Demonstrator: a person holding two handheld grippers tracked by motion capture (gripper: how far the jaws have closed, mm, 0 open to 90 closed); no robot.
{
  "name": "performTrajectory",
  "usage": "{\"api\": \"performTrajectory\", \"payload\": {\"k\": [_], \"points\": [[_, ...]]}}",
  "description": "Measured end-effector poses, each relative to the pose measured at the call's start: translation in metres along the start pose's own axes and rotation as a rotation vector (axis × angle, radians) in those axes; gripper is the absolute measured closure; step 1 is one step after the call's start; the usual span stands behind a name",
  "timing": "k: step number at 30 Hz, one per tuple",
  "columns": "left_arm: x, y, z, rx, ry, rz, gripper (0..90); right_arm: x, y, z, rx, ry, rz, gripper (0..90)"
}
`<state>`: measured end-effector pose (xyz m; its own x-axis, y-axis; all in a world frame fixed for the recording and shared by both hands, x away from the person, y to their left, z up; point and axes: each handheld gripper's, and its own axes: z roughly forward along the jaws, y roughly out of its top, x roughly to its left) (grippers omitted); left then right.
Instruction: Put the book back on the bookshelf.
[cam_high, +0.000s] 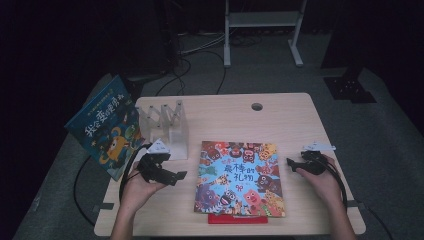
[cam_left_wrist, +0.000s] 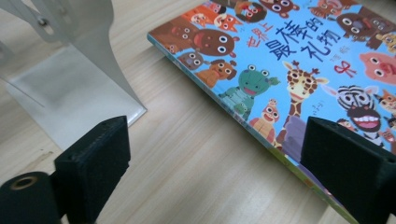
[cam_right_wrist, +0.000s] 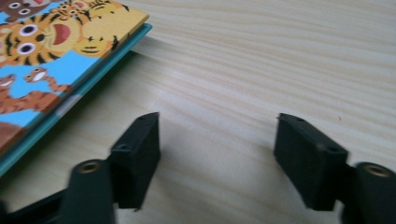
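Note:
A colourful picture book (cam_high: 239, 177) with cartoon animals lies flat at the table's front centre, on top of a red book (cam_high: 237, 219) whose edge sticks out below it. My left gripper (cam_high: 172, 176) is open just left of the picture book (cam_left_wrist: 289, 70), jaws wide, pointing at its left edge. My right gripper (cam_high: 292, 164) is open just right of the book (cam_right_wrist: 51, 56), low over bare wood, nothing between its jaws. A blue book (cam_high: 107, 125) leans at the left of a clear rack (cam_high: 167, 125).
The clear divider rack (cam_left_wrist: 70, 70) stands on the wooden table (cam_high: 280, 120) close behind my left gripper. A cable hole (cam_high: 257, 106) sits near the table's far edge. Cables trail from both grippers. A white frame stands on the floor beyond.

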<state>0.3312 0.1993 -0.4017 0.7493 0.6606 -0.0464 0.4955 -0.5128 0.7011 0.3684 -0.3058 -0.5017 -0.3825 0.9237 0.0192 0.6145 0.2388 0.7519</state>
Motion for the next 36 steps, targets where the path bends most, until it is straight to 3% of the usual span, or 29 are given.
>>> {"api": "performTrajectory", "payload": {"k": [3,9,14,17,23,33,36], "points": [[-0.001,-0.003,0.008,0.034,-0.012,0.017,2.2,0.003,0.001,-0.007,0.033,0.013,0.017,39.5],[-0.003,-0.016,0.026,0.073,-0.042,0.021,1.2,0.011,0.007,-0.022,0.006,0.033,0.023,39.2],[-0.002,-0.024,0.033,0.094,-0.057,0.010,1.2,0.023,0.018,-0.028,-0.008,0.079,0.019,37.3],[-0.002,-0.026,0.035,0.102,-0.062,0.012,1.2,0.028,0.025,-0.023,-0.012,0.108,0.028,35.6],[-0.003,-0.026,0.034,0.100,-0.064,0.014,1.2,0.038,0.044,-0.005,0.000,0.138,-0.001,34.2],[-0.001,-0.027,0.031,0.086,-0.063,0.007,1.2,0.045,0.064,0.026,0.050,0.162,0.017,31.5],[0.000,-0.029,0.031,0.083,-0.067,0.005,1.2,0.045,0.063,0.031,0.052,0.183,0.049,29.3]]}}
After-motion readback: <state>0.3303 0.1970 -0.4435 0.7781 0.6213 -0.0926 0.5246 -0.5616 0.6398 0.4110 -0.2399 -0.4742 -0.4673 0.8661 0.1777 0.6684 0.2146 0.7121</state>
